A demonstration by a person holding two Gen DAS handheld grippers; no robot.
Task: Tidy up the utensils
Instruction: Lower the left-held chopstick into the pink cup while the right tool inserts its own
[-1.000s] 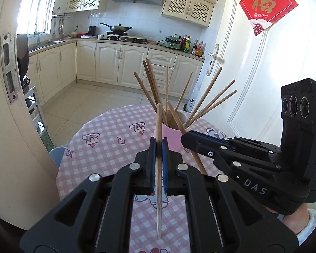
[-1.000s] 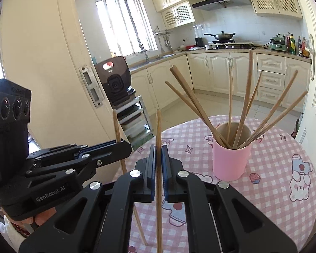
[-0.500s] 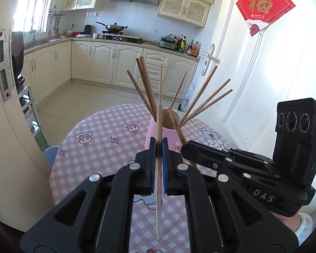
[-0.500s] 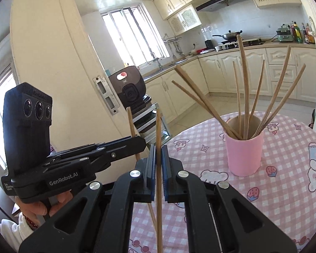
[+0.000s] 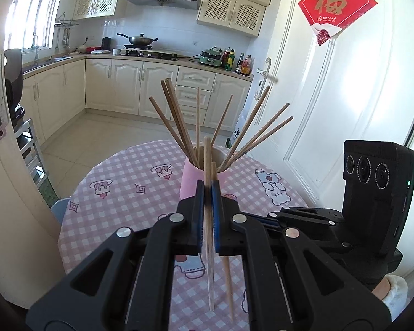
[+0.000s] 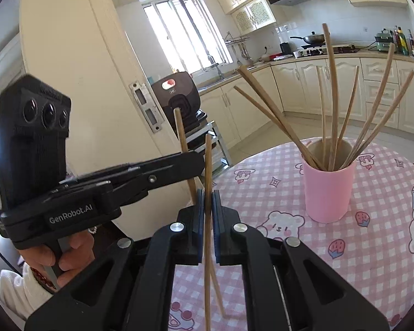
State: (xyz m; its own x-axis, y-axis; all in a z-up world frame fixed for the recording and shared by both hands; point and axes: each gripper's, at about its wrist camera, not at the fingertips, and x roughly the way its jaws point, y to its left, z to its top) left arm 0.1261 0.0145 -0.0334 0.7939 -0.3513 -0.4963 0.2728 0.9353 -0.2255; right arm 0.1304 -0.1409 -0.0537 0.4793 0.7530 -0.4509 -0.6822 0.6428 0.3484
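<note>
A pink cup [image 5: 190, 176] [image 6: 327, 193] stands on the round table and holds several wooden chopsticks [image 5: 176, 118] [image 6: 331, 96] fanned out. My left gripper [image 5: 207, 190] is shut on one upright chopstick [image 5: 208, 248], held above the table in front of the cup. My right gripper [image 6: 207, 195] is shut on another upright chopstick [image 6: 207, 165], left of the cup. Each gripper shows in the other's view: the right one [image 5: 276, 218] low on the right, the left one [image 6: 190, 165] on the left with its chopstick [image 6: 183, 149].
The table has a pink checked cloth [image 5: 124, 193] [image 6: 372, 234] with cartoon prints. A cream wall edge [image 5: 2, 193] stands at the left. A white door [image 5: 331, 110] is behind the table. Kitchen cabinets [image 5: 129, 88] and an air fryer on a rack [image 6: 179, 102] stand farther off.
Both grippers have drawn back and lifted a little from the cup, each still holding its chopstick. The cup looks smaller and farther in both views.
</note>
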